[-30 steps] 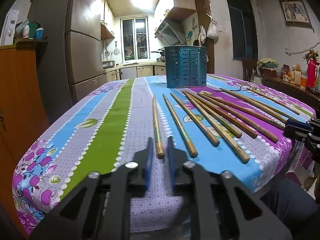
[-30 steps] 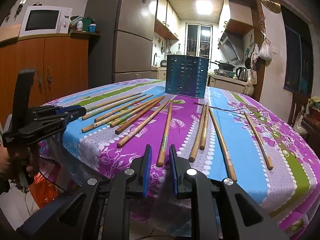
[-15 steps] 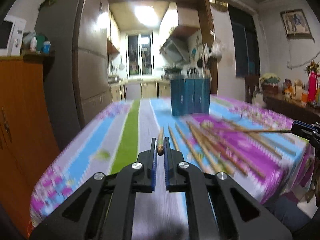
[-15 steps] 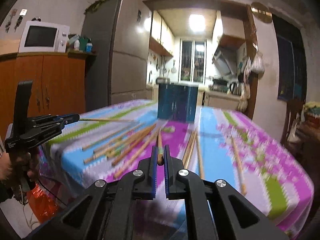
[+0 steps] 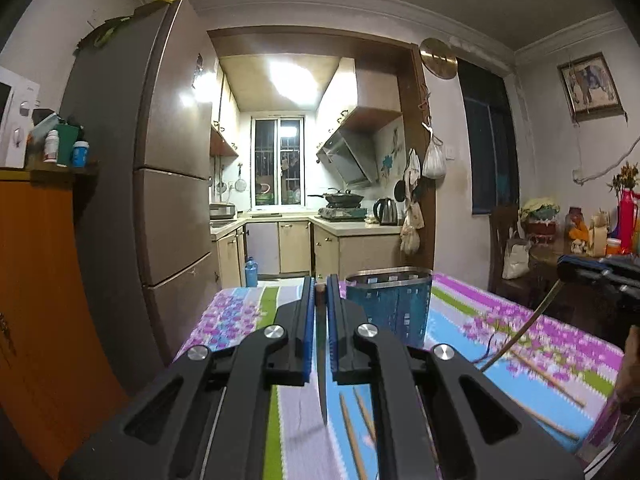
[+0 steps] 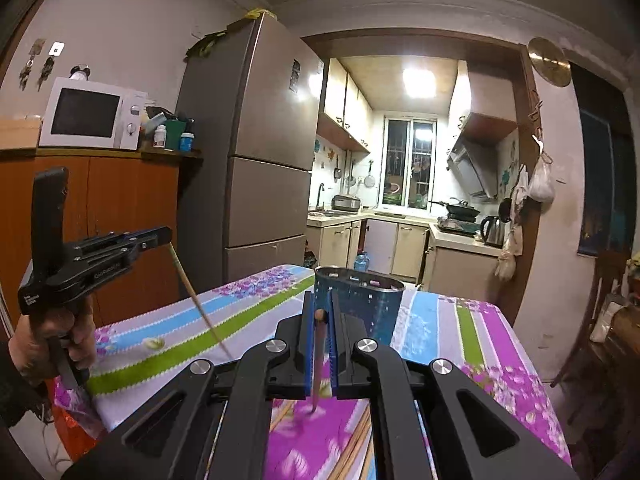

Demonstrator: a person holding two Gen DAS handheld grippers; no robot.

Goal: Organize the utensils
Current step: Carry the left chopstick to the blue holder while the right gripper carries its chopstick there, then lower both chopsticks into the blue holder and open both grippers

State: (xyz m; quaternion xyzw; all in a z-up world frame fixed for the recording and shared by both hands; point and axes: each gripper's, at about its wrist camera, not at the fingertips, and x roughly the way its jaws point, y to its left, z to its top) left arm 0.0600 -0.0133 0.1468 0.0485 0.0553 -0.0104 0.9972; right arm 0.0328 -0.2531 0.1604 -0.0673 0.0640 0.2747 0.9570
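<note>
My left gripper is shut on a wooden chopstick that hangs down between the pads, lifted above the table. It also shows in the right wrist view with its chopstick slanting down. My right gripper is shut on another chopstick, tip pointing down. It shows at the right edge of the left wrist view with its chopstick. The blue perforated utensil holder stands upright on the table just beyond both grippers.
Several more chopsticks lie on the flowered tablecloth below the grippers. A fridge and orange cabinet stand left of the table. A side table with vases is at the right.
Both grippers shut on a chopstick each and lifted them off the table. Both views now look higher and closer to the blue holder, with the chopsticks swung to hang downward.
</note>
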